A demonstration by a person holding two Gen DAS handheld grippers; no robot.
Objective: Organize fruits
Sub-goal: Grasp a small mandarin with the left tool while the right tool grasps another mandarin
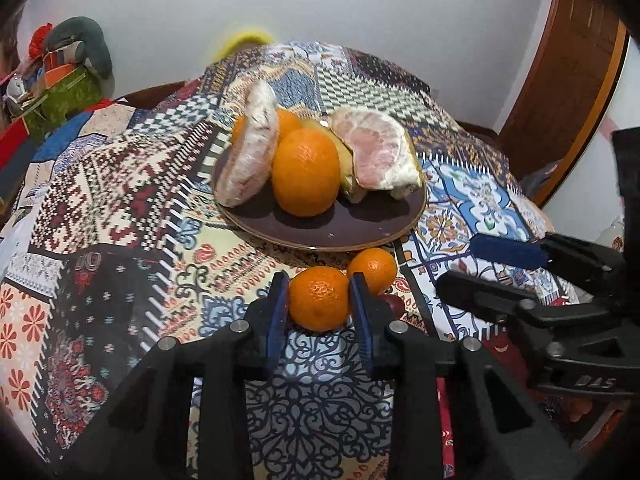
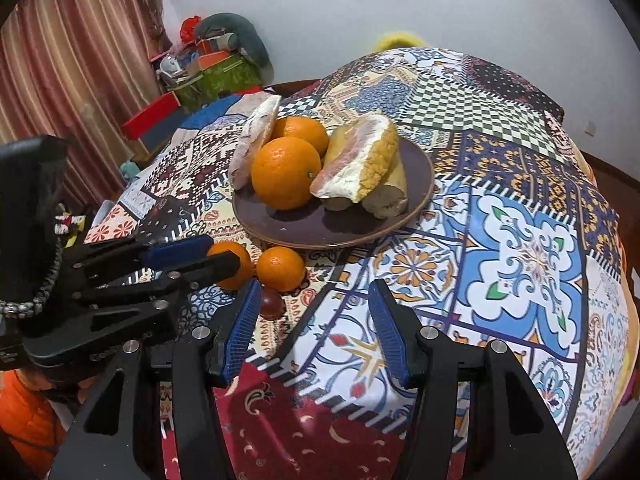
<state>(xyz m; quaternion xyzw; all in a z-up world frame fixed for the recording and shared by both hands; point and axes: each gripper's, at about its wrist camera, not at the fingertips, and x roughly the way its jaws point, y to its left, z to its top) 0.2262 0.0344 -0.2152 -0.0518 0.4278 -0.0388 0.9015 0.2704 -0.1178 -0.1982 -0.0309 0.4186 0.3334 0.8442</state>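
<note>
A small orange mandarin point(image 1: 319, 298) sits on the patterned cloth between the two blue pads of the left gripper point(image 1: 320, 300), and both pads touch its sides. A second mandarin point(image 1: 373, 265) lies just beyond it, a little to the right, touching or almost touching it. Further ahead of the gripper stands a dark brown plate point(image 1: 352, 228). On the plate there is a large orange point(image 1: 306, 172), another orange point(image 1: 289, 122) behind it, and two pieces of peeled pomelo point(image 1: 252, 148) point(image 1: 380, 156), which lean on the oranges from both sides.
</note>
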